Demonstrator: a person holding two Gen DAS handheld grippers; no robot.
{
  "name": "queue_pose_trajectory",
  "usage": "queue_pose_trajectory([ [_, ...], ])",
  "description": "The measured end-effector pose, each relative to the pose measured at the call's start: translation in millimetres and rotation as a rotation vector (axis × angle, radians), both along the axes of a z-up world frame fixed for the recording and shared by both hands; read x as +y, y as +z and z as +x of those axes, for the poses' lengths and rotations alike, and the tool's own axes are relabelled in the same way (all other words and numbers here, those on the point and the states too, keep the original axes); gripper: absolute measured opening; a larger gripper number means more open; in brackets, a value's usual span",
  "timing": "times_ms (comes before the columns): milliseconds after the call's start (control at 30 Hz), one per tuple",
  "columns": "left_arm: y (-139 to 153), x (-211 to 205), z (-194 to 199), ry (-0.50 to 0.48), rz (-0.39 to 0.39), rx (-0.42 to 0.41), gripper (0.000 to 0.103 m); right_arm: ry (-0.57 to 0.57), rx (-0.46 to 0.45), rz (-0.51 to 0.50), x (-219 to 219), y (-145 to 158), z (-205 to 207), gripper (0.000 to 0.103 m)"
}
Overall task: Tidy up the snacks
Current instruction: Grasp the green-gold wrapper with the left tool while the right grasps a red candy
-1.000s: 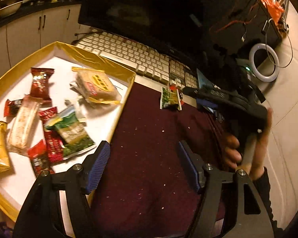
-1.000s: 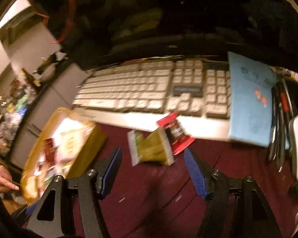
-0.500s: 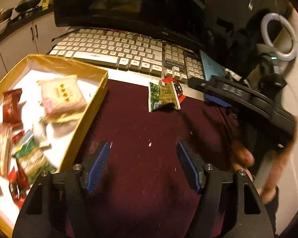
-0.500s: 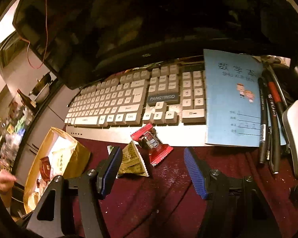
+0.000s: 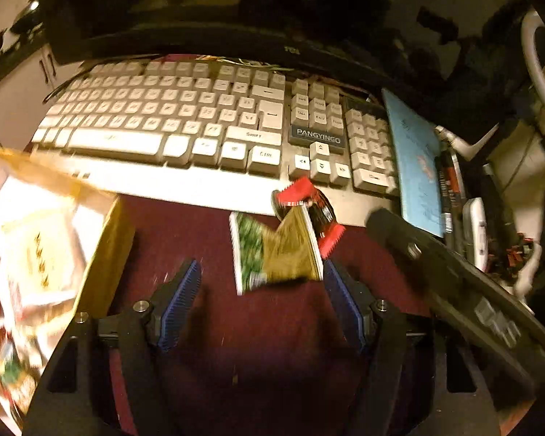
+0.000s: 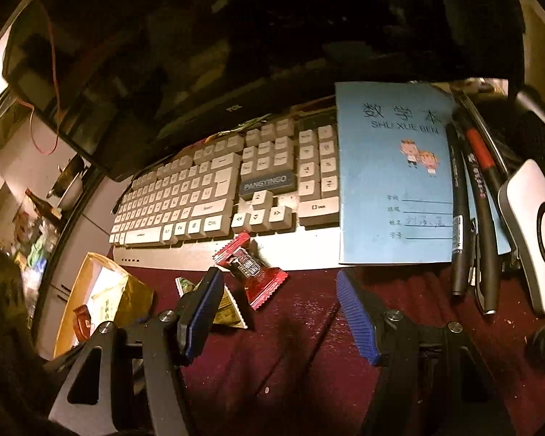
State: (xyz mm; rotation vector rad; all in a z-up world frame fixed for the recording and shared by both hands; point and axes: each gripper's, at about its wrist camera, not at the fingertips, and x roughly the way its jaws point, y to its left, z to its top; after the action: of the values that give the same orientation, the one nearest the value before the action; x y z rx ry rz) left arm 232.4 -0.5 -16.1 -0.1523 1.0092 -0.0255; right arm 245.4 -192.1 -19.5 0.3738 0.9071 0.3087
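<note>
Left wrist view, reach step: my left tongs (image 5: 261,301) gape, released, just short of the green packet (image 5: 272,254) and red packet (image 5: 310,210) below the keyboard (image 5: 163,123); right tongs (image 6: 278,312) likewise released; next, close on one for the gold box (image 5: 105,236).

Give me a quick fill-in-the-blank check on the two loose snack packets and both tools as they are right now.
1. The green packet lies on the dark red ____.
2. The red packet rests partly against the ____'s front edge.
3. The left tool stands ____, gripping nothing.
4. The blue notebook covers the keyboard's ____ end.

Missing words: cloth; keyboard; open; right
</note>
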Motion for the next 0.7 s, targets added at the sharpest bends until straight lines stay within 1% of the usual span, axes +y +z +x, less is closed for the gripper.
queue_pose_trajectory([
  [67, -12, -3, 14, 0.010, 0.024, 0.032, 0.069, -0.001, 0.003, 0.008, -1, -1, 0, 0.067],
  [133, -19, -1, 18, 0.025, 0.026, 0.050, 0.070, 0.000, 0.004, -0.002, 0, -1, 1, 0.067],
  [200, -20, 4, 17, 0.052, -0.008, 0.034, 0.069, 0.006, 0.007, -0.002, 1, -3, 1, 0.067],
  [233, -20, 6, 16, 0.064, 0.004, 0.018, 0.067, 0.014, 0.009, 0.005, 2, -3, 1, 0.067],
  [267, -21, 7, 14, 0.069, 0.011, 0.006, 0.054, 0.024, 0.009, 0.007, 4, -4, 2, 0.067],
  [300, -21, 8, 11, 0.045, -0.005, -0.008, 0.047, 0.031, 0.008, 0.006, 6, -4, 3, 0.067],
  [333, -20, 10, 8, 0.023, -0.017, -0.013, 0.043, 0.038, 0.008, 0.007, 7, -5, 4, 0.067],
  [400, -19, 20, -6, 0.030, -0.027, -0.018, 0.040, 0.070, 0.013, 0.012, 11, -8, 6, 0.067],
  [500, -20, 40, -34, 0.041, -0.107, -0.021, 0.034, 0.090, 0.003, -0.001, 17, -8, 6, 0.067],
  [633, -17, 60, -81, 0.047, -0.198, -0.064, 0.033, 0.137, -0.041, -0.057, 34, -4, 1, 0.067],
  [700, -12, 66, -101, 0.038, -0.231, -0.106, 0.034, 0.153, -0.062, -0.065, 39, -1, 0, 0.067],
])
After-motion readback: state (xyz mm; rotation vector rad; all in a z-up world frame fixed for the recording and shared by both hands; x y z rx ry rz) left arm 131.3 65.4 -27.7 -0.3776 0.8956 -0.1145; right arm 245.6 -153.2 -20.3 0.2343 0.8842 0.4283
